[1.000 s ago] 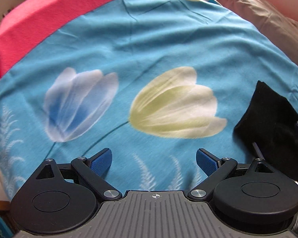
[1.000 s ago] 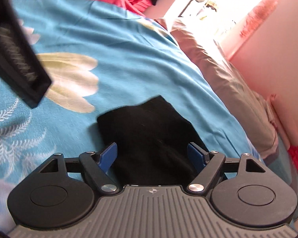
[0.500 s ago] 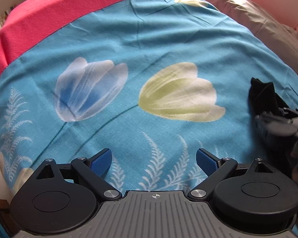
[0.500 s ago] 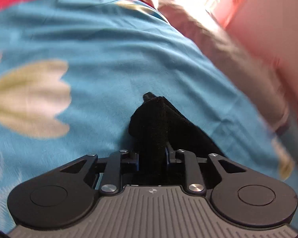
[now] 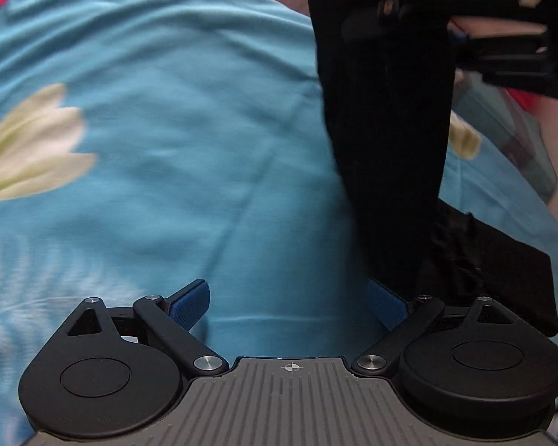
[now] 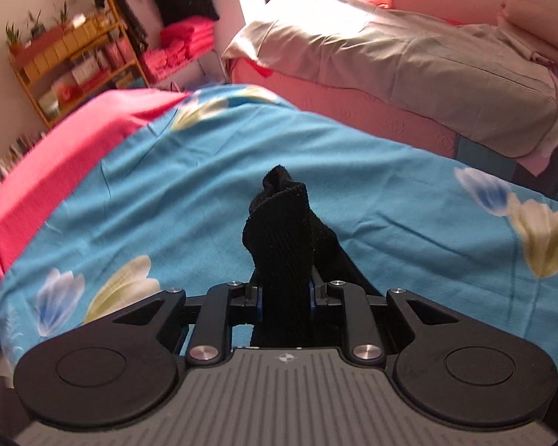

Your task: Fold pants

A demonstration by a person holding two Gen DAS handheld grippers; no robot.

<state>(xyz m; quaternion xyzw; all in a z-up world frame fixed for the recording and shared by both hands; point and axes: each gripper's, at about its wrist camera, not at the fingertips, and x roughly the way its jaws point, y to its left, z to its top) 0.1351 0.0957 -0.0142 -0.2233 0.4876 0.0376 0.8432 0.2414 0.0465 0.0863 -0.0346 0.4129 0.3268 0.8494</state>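
The black pants (image 5: 387,141) hang as a long strip from my right gripper (image 5: 409,15), seen at the top right of the left wrist view. Their lower part (image 5: 502,267) lies bunched on the blue flowered bedsheet (image 5: 175,119). In the right wrist view my right gripper (image 6: 284,297) is shut on a bunched fold of the black pants (image 6: 279,238), which sticks up between the pads. My left gripper (image 5: 288,303) stands open low over the sheet, its right pad (image 5: 387,306) just beside the hanging cloth and nothing between the pads.
The sheet has a pink band (image 6: 55,156) along its far left side. A second bed with a beige cover (image 6: 409,55) stands behind. A wooden shelf (image 6: 67,55) and stacked pink cloths (image 6: 182,44) stand by the back wall.
My right gripper shut on the pants and lifted them off the sheet, rolling as it rose. My left gripper swung right, toward the hanging cloth, still open.
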